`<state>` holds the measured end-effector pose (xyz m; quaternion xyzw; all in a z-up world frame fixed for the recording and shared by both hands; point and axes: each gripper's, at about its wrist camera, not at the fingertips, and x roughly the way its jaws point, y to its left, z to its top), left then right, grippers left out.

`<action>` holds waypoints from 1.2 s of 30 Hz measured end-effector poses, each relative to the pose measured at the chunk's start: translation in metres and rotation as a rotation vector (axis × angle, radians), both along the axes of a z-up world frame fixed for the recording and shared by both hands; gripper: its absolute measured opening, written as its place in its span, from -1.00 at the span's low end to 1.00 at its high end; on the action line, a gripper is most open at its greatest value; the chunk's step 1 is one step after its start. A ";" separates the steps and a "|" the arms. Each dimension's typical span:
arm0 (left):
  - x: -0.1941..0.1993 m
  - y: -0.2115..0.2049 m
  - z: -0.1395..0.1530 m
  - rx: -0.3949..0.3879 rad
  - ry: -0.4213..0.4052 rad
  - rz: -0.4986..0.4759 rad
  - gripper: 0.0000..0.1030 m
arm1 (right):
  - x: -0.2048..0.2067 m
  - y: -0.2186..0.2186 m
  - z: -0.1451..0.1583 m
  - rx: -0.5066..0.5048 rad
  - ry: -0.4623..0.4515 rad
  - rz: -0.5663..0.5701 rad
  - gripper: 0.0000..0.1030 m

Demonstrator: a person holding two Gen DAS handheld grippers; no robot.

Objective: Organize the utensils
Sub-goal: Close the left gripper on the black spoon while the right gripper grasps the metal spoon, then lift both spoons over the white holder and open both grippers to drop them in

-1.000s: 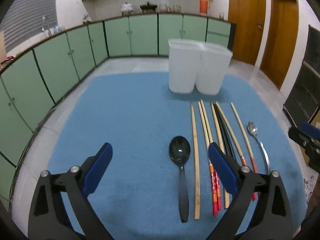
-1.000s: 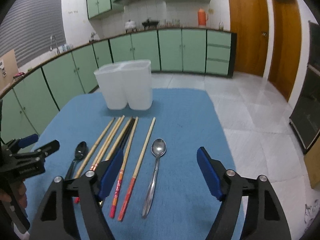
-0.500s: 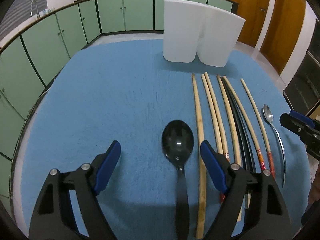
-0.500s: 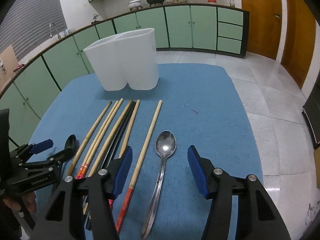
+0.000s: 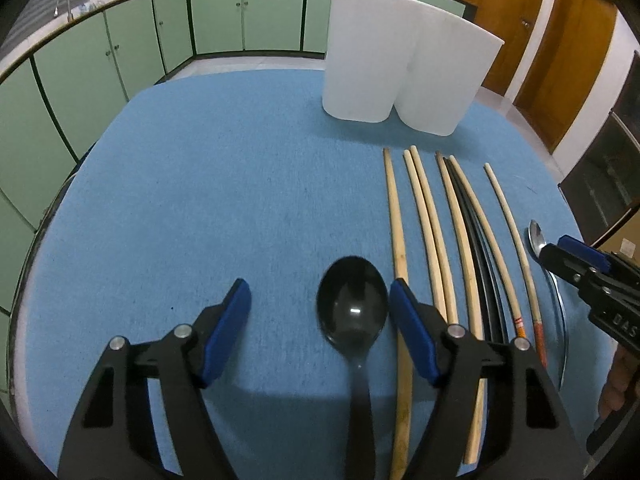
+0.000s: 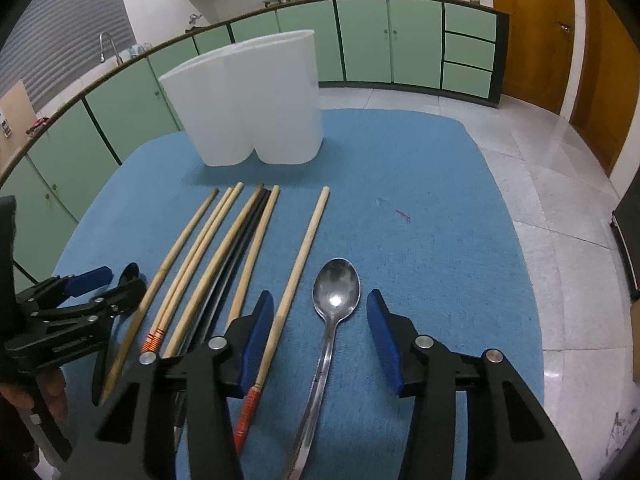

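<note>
A black spoon (image 5: 353, 316) lies on the blue mat (image 5: 200, 208); its bowl is between the fingers of my open left gripper (image 5: 320, 332), nearer the right finger. Several wooden and black chopsticks (image 5: 436, 240) lie to its right. A metal spoon (image 6: 335, 300) lies between the fingers of my open right gripper (image 6: 320, 340), with chopsticks (image 6: 248, 240) to its left. A white two-part holder (image 5: 404, 68) stands at the far side of the mat, also in the right wrist view (image 6: 252, 100).
The right gripper shows at the right edge of the left wrist view (image 5: 592, 280); the left one at the left edge of the right wrist view (image 6: 68, 316). Green cabinets (image 6: 400, 40) ring the room. Tiled floor (image 6: 560, 184) lies beyond the mat's right edge.
Both grippers have moved forward and down toward the mat. The black spoon bowl now sits between the left fingers, the metal spoon between the right fingers. Both jaws stay open.
</note>
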<state>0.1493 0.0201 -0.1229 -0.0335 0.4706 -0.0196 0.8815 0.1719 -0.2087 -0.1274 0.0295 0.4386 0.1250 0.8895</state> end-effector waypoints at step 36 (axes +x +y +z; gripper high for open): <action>0.002 0.008 0.073 -0.033 -0.336 0.020 -0.35 | -0.008 -0.020 0.062 0.111 -0.262 0.020 -0.46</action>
